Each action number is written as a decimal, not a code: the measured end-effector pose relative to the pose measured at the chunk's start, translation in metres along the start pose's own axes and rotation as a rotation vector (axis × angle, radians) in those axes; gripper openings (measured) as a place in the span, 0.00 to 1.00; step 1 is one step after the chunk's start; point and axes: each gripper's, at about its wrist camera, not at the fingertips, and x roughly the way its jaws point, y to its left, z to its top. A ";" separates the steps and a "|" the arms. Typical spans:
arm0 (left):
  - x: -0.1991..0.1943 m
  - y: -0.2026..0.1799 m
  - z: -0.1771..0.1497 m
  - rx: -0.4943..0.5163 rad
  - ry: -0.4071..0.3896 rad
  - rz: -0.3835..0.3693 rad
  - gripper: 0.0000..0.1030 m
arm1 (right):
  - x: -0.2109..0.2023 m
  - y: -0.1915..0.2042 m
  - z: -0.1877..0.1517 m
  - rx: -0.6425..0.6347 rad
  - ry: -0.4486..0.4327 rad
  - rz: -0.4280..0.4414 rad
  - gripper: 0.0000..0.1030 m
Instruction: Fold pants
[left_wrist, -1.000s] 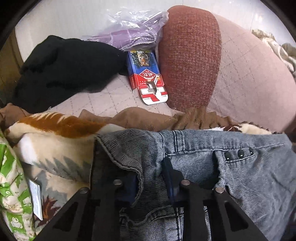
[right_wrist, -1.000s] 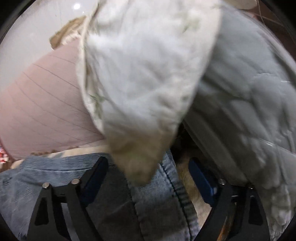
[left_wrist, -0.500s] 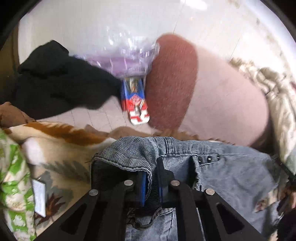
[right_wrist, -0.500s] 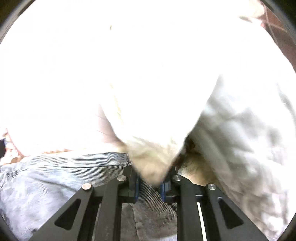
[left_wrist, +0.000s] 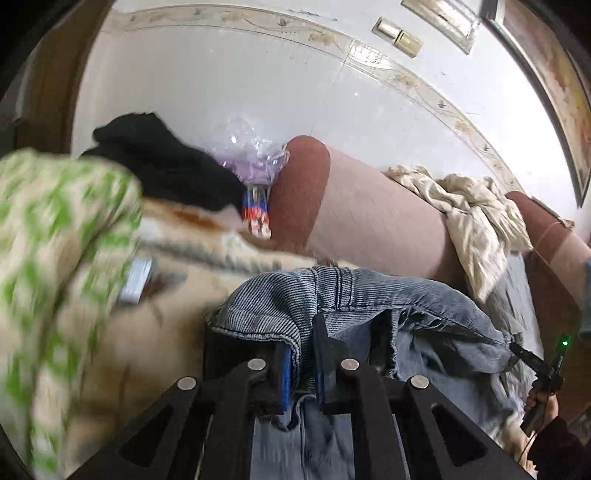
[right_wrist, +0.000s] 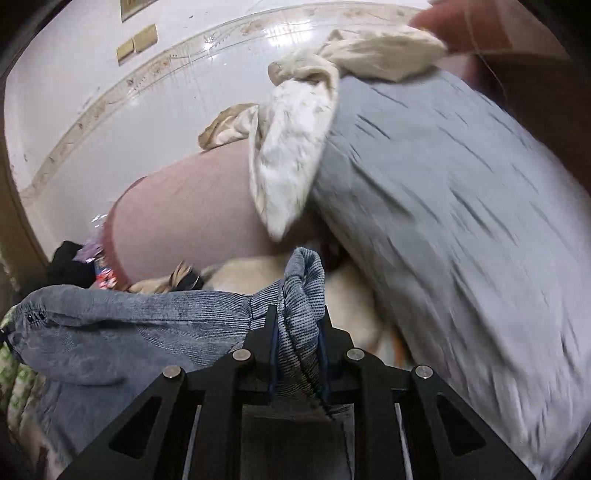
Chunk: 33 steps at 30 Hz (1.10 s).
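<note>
Blue-grey denim pants (left_wrist: 399, 295) hang stretched by the waistband between my two grippers, lifted off the patterned blanket. My left gripper (left_wrist: 303, 347) is shut on the waistband's left end, cloth bunched between its blue pads. My right gripper (right_wrist: 297, 332) is shut on the other waistband corner (right_wrist: 303, 280), which sticks up between the fingers. The rest of the pants (right_wrist: 110, 325) sag to the left in the right wrist view. The right gripper also shows at the far right edge of the left wrist view (left_wrist: 543, 373).
A pink and brick-red bolster (left_wrist: 362, 218) lies behind the pants with a cream cloth (left_wrist: 476, 214) over it. A black garment (left_wrist: 166, 170), a plastic bag and a red-blue box (left_wrist: 256, 214) lie at the back left. A green-white cloth (left_wrist: 55, 258) is close on the left. A grey quilt (right_wrist: 461, 221) bulks at the right.
Both grippers closed on the waistband, then rose and tilted up, lifting the pants off the blanket. The wall and ceiling trim have come into view.
</note>
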 end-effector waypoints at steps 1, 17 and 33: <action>-0.005 0.005 -0.017 -0.018 0.005 -0.010 0.10 | -0.007 -0.007 -0.005 0.009 0.014 0.005 0.21; -0.012 0.003 -0.080 -0.060 0.071 0.082 0.10 | -0.058 -0.047 -0.028 0.360 0.144 0.177 0.66; -0.015 0.007 -0.081 -0.025 0.122 0.083 0.11 | 0.037 -0.056 -0.036 0.328 0.292 -0.003 0.66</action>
